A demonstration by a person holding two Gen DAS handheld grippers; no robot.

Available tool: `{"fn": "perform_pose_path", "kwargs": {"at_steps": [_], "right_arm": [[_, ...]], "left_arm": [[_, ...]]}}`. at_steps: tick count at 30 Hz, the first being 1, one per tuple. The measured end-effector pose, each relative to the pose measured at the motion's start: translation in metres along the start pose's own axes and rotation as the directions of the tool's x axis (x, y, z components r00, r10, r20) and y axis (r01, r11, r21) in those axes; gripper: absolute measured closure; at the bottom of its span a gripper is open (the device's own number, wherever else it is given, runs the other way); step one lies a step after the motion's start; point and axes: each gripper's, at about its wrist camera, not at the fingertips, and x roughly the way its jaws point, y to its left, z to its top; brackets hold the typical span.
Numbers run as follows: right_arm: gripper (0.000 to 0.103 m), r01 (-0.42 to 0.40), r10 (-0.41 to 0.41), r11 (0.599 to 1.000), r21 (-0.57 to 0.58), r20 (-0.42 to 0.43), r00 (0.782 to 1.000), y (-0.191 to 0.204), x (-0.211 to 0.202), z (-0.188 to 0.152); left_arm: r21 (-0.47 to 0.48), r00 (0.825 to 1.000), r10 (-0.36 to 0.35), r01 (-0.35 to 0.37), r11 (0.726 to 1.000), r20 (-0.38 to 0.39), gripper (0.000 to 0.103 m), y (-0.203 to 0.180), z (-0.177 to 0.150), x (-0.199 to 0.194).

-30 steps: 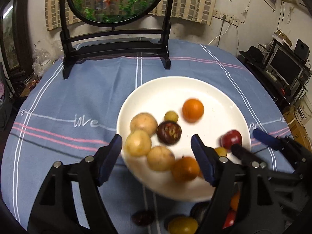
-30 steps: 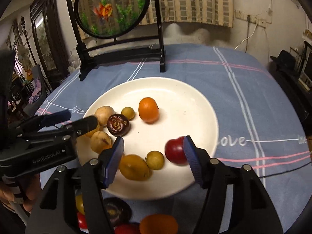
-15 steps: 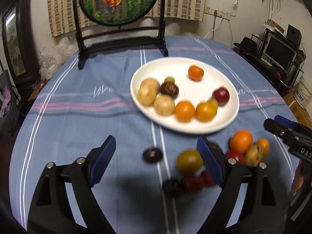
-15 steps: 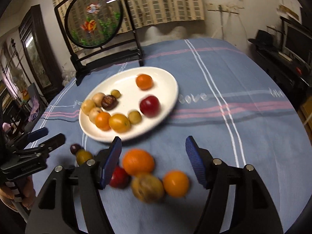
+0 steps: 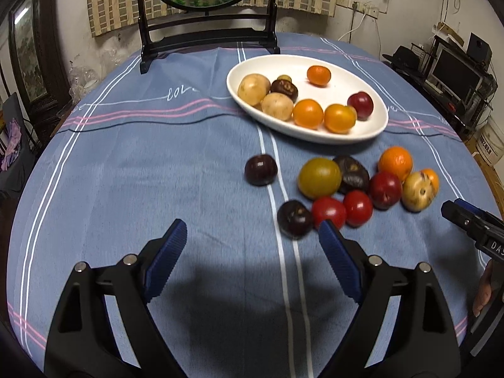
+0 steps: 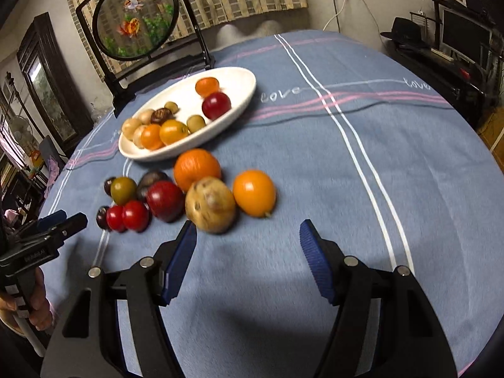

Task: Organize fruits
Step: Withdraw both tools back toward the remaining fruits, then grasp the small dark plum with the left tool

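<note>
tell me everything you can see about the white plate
The white plate is a shallow oval dish, glossy like glazed ceramic, sitting flat on the blue tablecloth in front of the dark framed screen. It holds nine fruits: pale brown ones and a dark one at one end, oranges along the near rim, a red one, and one orange apart at the back. Neither gripper touches it. Loose fruit lies just beside its near edge.

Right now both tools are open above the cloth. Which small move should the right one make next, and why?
Probably ease the right tool forward and down over the brown spotted fruit, then close. That fruit lies loose on the cloth just ahead of its open fingers, nearer than the others, and the plate has bare room. The left tool is also empty, near the dark plum.
</note>
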Motion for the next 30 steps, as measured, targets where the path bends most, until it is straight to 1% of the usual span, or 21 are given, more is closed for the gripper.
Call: {"fn": "perform_pose_path", "kwargs": {"at_steps": [4, 12, 20, 27, 28, 30], "right_arm": [[0.035, -0.015, 0.015, 1.000, 0.010, -0.013, 1.000, -0.002, 0.000, -0.005], [0.035, -0.018, 0.018, 1.000, 0.000, -0.020, 1.000, 0.000, 0.002, -0.010], [0.035, -0.006, 0.006, 1.000, -0.023, -0.020, 1.000, 0.004, 0.002, -0.011], [0.035, -0.015, 0.015, 1.000, -0.013, -0.002, 1.000, 0.004, 0.001, -0.009], [0.035, -0.014, 0.014, 1.000, -0.015, -0.004, 1.000, 0.005, 0.002, -0.009], [0.035, -0.015, 0.015, 1.000, -0.023, -0.007, 1.000, 0.006, 0.003, -0.008]], "left_arm": [[0.008, 1.000, -0.001, 0.001, 1.000, -0.013, 0.016, -0.002, -0.007, 0.002], [0.004, 0.999, -0.001, 0.001, 1.000, -0.040, 0.016, -0.002, -0.015, 0.011], [0.018, 0.998, 0.008, -0.007, 1.000, -0.060, 0.016, -0.006, -0.013, 0.021], [0.053, 0.994, 0.022, -0.016, 0.998, -0.105, 0.017, -0.013, -0.006, 0.040], [0.057, 0.994, 0.026, -0.020, 0.998, -0.103, 0.017, -0.014, -0.005, 0.041], [0.073, 0.995, 0.028, -0.021, 0.997, -0.098, 0.023, -0.017, -0.003, 0.043]]}}
